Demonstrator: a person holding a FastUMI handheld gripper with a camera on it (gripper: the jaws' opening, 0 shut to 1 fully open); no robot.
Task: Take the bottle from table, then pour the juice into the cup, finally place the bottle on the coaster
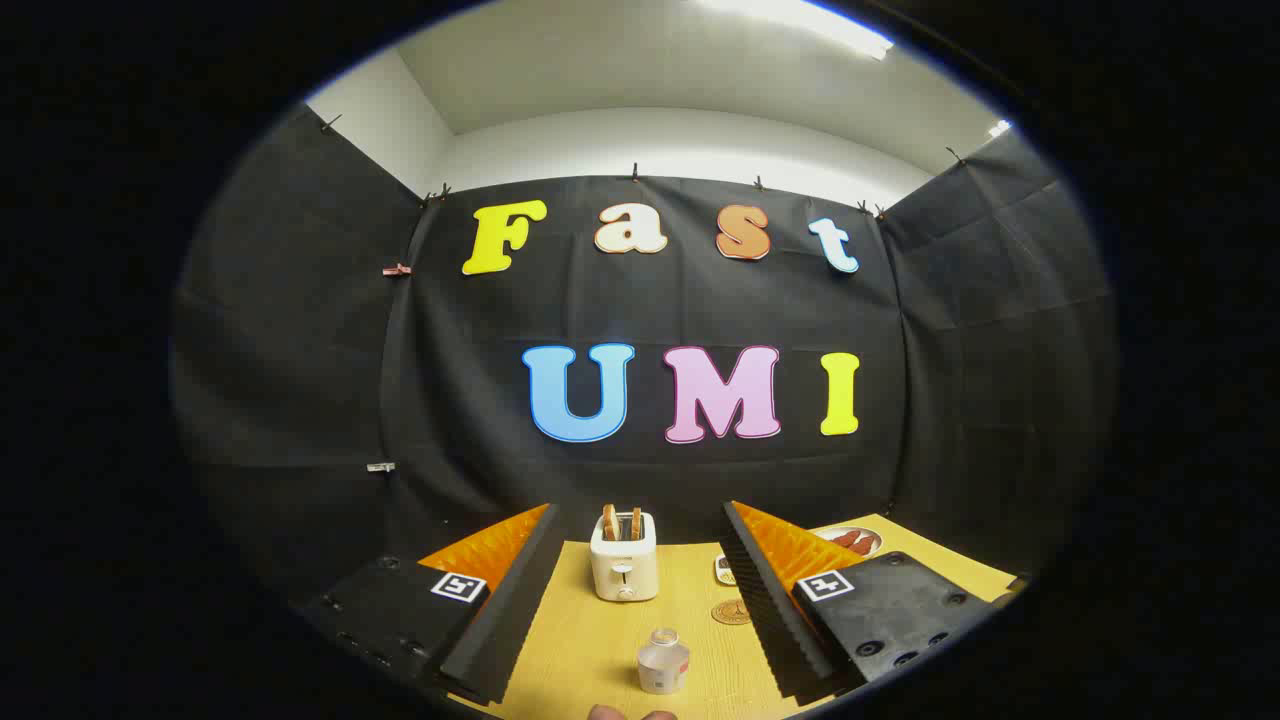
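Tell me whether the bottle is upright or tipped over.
Upright: the bottle stands on the table, neck up, between the open fingers, untouched.

A small clear bottle [663,661] is seen standing upright on the table, uncapped, between the spread fingers. A round brown coaster [731,612] lies flat just beyond it. The cup [725,569] is largely hidden.

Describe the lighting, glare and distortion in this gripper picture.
Gripper view: ceiling light blows out to white glare; fisheye bends the wall and table edges; open hand-held gripper frames a sharp bottle and toaster, both evenly lit with faint shadows.
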